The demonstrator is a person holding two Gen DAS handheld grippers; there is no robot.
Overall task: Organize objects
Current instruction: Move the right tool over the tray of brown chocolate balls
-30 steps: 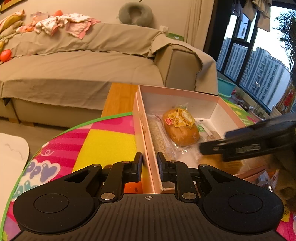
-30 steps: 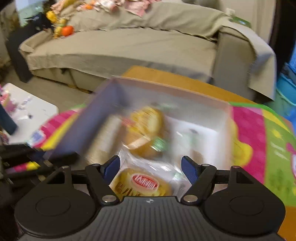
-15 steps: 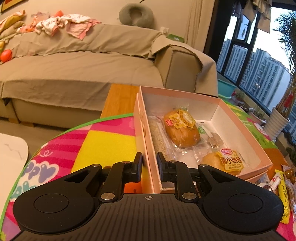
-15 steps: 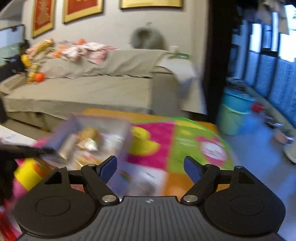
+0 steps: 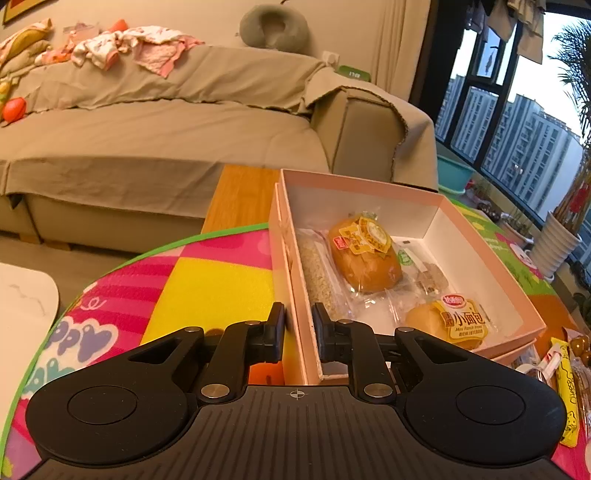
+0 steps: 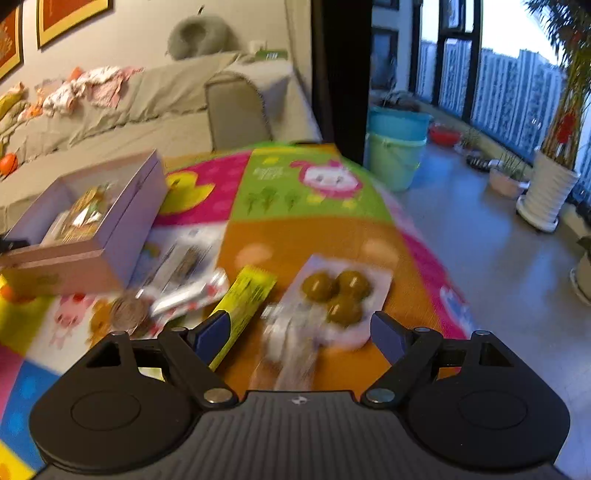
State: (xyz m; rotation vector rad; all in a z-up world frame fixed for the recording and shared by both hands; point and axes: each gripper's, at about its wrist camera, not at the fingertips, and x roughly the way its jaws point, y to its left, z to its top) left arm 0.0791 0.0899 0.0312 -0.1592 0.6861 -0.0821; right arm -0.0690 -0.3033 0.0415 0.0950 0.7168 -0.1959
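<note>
Our left tool (image 5: 298, 326) pinches the wall of the pink cardboard box (image 5: 491, 254) so it stays put. Our right tool (image 6: 301, 332), wide open and empty, hangs over the clear packet of brown balls (image 6: 338, 291) on the bench.

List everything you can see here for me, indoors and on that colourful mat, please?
Open pink cardboard box: one, pink outside, white inside, on the mat near the sofa.
Wrapped golden bread buns: two, golden-brown, inside the box.
Clear packet of pale grains: one, along the box's left wall.
Yellow stick sachet: one, on the mat outside the box.
Clear pack of round olive-brown snacks: one, beside the sachet.
Colourful cartoon play mat: one, multicoloured, under everything.
Beige fabric sofa: one, behind the mat.
Grey neck pillow: one, on the sofa back.
Teal plastic buckets: two stacked, by the window.
Left gripper: black, shut on the box's wall.
Right gripper: black with blue pads, open above the loose snacks.
</note>
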